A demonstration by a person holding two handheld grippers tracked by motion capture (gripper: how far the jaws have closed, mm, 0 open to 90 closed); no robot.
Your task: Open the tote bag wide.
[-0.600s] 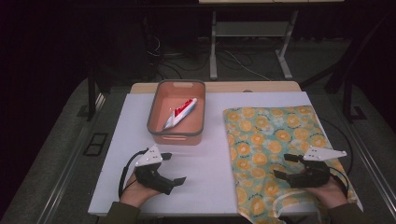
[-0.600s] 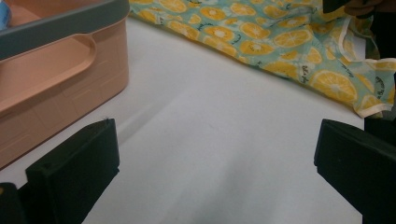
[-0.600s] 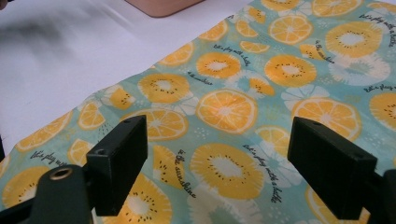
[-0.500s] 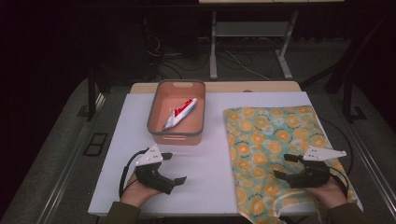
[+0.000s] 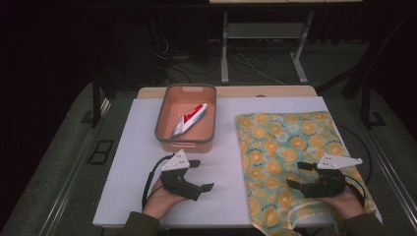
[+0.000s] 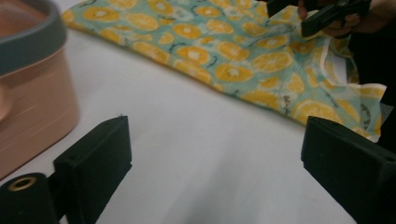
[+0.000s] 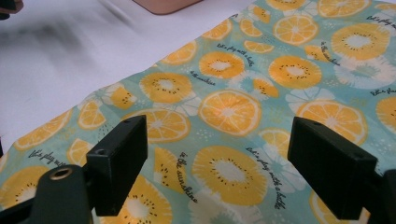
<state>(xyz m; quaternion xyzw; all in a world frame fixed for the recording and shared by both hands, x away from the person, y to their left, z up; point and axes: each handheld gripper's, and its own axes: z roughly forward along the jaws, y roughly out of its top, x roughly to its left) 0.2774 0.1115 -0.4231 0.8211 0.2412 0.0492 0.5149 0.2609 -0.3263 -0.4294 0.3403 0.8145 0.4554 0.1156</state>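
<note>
A teal cloth printed with orange slices [image 5: 290,152] lies flat on the right half of the white table [image 5: 133,147]. My right gripper [image 5: 300,174] hovers over its near part, jaws open, the cloth [image 7: 233,112] showing between them. My left gripper [image 5: 201,174] rests low over bare table near the front edge, open and holding nothing. From the left gripper view the cloth [image 6: 224,51] spreads ahead with the other gripper [image 6: 327,16] above it. A salmon-coloured bin with a grey rim [image 5: 164,137] stands at the table's middle back, holding a red and white packet [image 5: 189,119].
The bin's wall [image 6: 28,98] rises close on the left in the left gripper view. A bare strip of table separates the bin from the cloth. Dark floor, cables and a metal stand [image 5: 223,54] lie beyond the table's far edge.
</note>
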